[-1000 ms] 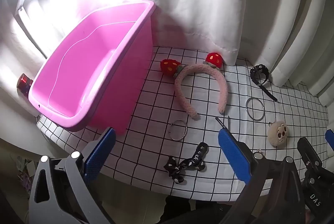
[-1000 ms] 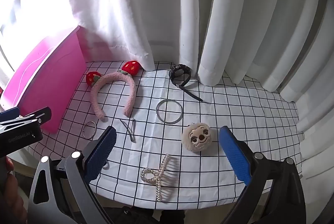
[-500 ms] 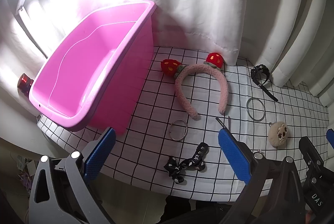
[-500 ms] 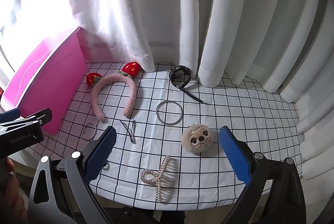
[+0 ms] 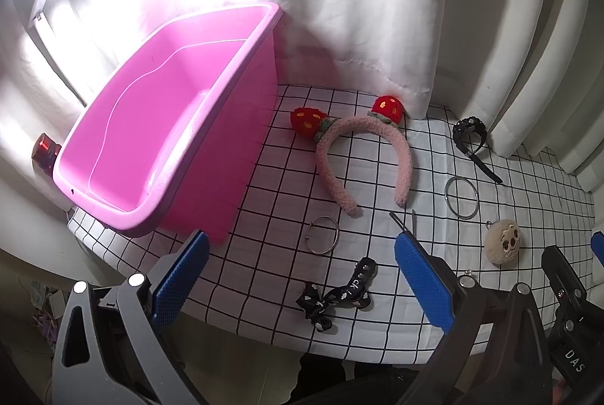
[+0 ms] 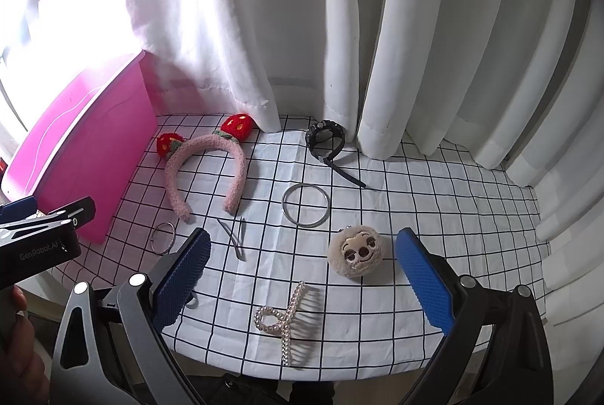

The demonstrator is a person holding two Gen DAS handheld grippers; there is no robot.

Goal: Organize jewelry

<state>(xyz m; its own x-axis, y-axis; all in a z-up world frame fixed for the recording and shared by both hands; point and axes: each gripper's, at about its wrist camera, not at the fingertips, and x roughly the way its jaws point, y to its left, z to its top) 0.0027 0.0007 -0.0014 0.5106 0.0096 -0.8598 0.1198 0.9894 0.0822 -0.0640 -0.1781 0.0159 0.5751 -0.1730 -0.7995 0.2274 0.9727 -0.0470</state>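
An empty pink bin stands at the table's left. On the grid cloth lie a pink strawberry headband, a small ring, a black bow, a large silver bangle, a black watch, a hair pin, a plush face charm and a pearl hair claw. My left gripper is open and empty above the bow. My right gripper is open and empty above the pearl claw.
White curtains hang close behind the table. The table's front edge lies just under both grippers. A small red object sits left of the bin. The left gripper's body shows at the right view's left.
Both grippers have drifted only slightly; the scene sits a little lower in the right wrist view. Nothing was picked up or moved.
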